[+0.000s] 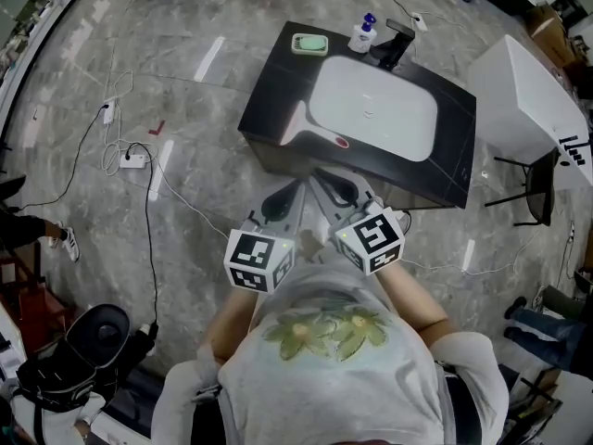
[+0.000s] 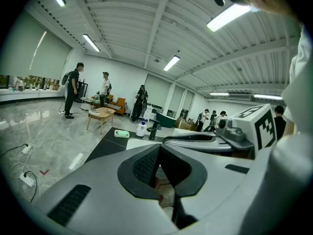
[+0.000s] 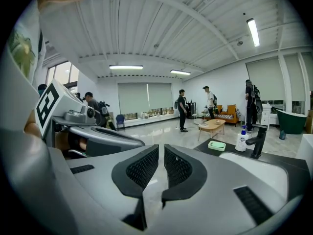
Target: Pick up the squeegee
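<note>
Left tongs (image 2: pixel 157 148) and right tongs (image 3: pixel 161 148) are seen closed, nothing held. What is taken for the pale plastic squeegee (image 1: pixel 301 135) lies on the black countertop (image 1: pixel 278 91) at the white basin's (image 1: pixel 371 109) near-left rim. Judged light, with a stiff handle and soft blade; handle to be gripped. Polished grey floor (image 1: pixel 185 156), cables strewn.

We see the right gripper (image 3: pixel 161 152) at lower centre, its jaws drawn together with only a thin slit between the ribbed pads and nothing in it. The left gripper (image 3: pixel 73 126), with its marker cube, fills the left side. At right, a black surface (image 3: pixel 204 149) carries a green soap dish (image 3: pixel 216 145), a blue-capped bottle (image 3: pixel 241 140) and a black faucet (image 3: pixel 257 141). People (image 3: pixel 182 109) stand farther back.
</note>
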`<state>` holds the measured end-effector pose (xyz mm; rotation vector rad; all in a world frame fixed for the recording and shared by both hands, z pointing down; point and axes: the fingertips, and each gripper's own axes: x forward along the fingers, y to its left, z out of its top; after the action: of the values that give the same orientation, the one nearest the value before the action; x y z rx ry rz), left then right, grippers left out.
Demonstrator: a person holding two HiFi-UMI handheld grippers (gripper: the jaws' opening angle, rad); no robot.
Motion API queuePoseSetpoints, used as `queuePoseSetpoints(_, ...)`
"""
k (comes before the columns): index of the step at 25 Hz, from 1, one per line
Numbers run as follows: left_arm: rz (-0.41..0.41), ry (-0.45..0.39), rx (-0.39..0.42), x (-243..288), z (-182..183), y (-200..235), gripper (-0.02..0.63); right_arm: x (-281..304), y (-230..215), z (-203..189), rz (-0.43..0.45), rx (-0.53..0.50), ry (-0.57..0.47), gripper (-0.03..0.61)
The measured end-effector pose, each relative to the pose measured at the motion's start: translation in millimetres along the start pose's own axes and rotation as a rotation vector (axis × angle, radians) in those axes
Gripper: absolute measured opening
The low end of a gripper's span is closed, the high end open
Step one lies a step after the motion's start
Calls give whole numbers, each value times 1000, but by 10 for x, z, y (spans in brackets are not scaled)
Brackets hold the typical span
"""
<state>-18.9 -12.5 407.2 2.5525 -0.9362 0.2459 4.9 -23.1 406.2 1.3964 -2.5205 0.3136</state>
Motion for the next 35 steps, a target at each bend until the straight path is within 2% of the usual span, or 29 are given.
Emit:
queuePoseSetpoints(15,38,30,-11,447,84,382,9,498,-531,-185,4,-33,92,26)
queuePoseSetpoints(28,67,25,-33,641,164,638,9,822,-751,-458,31,-48,207,29)
queuePoseSetpoints(35,92,22,-38,803,172,758,9,984,-883,-657,76,-49,272,86)
